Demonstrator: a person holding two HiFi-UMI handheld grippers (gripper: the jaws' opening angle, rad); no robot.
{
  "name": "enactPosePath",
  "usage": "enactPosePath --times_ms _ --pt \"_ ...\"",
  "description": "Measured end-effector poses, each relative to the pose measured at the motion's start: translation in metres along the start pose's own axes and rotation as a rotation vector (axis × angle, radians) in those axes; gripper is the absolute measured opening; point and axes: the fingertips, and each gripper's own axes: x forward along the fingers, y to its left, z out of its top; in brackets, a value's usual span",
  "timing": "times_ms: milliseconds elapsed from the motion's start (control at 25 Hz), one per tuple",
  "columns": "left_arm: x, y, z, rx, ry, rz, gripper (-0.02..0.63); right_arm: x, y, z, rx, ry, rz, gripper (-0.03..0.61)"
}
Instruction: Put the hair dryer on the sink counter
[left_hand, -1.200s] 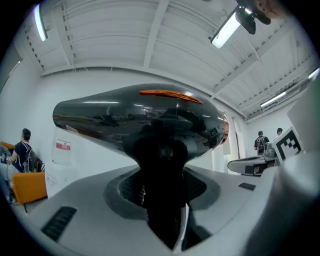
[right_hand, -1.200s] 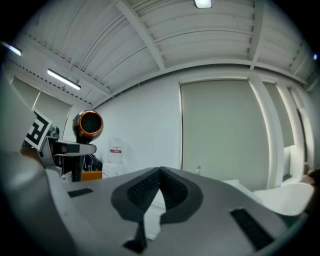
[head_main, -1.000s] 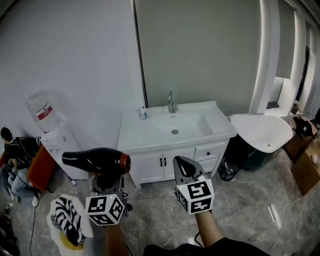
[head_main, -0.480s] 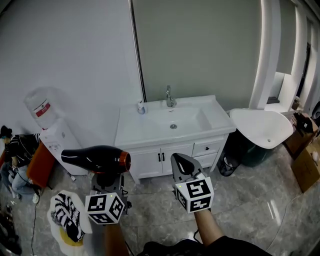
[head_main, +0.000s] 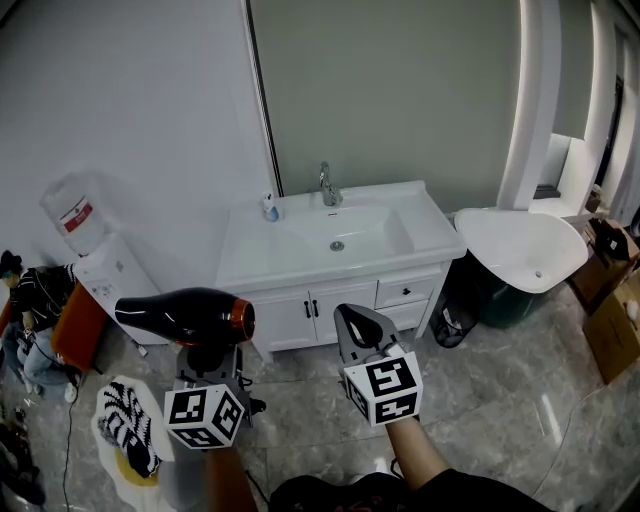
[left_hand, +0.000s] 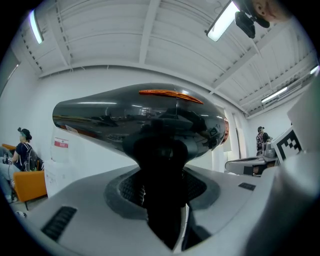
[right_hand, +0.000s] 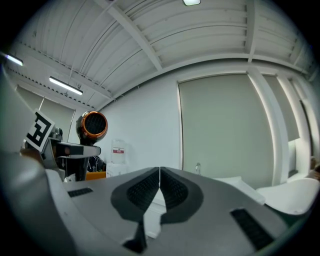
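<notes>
Before the sink counter (head_main: 250, 262), left claw (head_main: 207, 360) grasping hair dryer (head_main: 185, 315), right claw (head_main: 352, 320) clenched empty.

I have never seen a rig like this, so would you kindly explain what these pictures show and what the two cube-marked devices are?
No robot here: a person holds a two-jaw gripper in each hand. The head view comes from a camera on the person's head, looking down into the room. The other two pictures come from a camera riding on each gripper. The left gripper is clamped on the handle of a black hair dryer; the right gripper is shut and empty. Ahead stands the white sink counter, with a faucet and a small bottle on it.
</notes>
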Motion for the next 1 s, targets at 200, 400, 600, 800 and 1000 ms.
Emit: enactPosePath --times_ms 200,400,600,800,1000 --pt "0.016 -0.015 -0.008 0.005 0.014 -0.001 0.178 0.002 -0.020 -0.012 0.006 0.019 0.008 0.020" --pt "0.035 -0.020 -0.010 0.008 0.010 -0.002 0.178 0.013 -0.034 -0.016 0.001 0.021 0.019 0.021" --pt "0.060 -0.016 -0.012 0.021 0.002 -0.019 0.178 0.032 -0.048 -0.021 0.007 0.018 0.003 0.021" --pt "0.093 0.008 -0.019 0.021 -0.002 -0.019 0.178 0.070 -0.052 -0.031 -0.002 0.029 -0.001 0.020" --pt "0.136 0.033 -0.027 0.027 0.011 -0.042 0.178 0.118 -0.062 -0.032 0.000 0.032 -0.027 0.021"
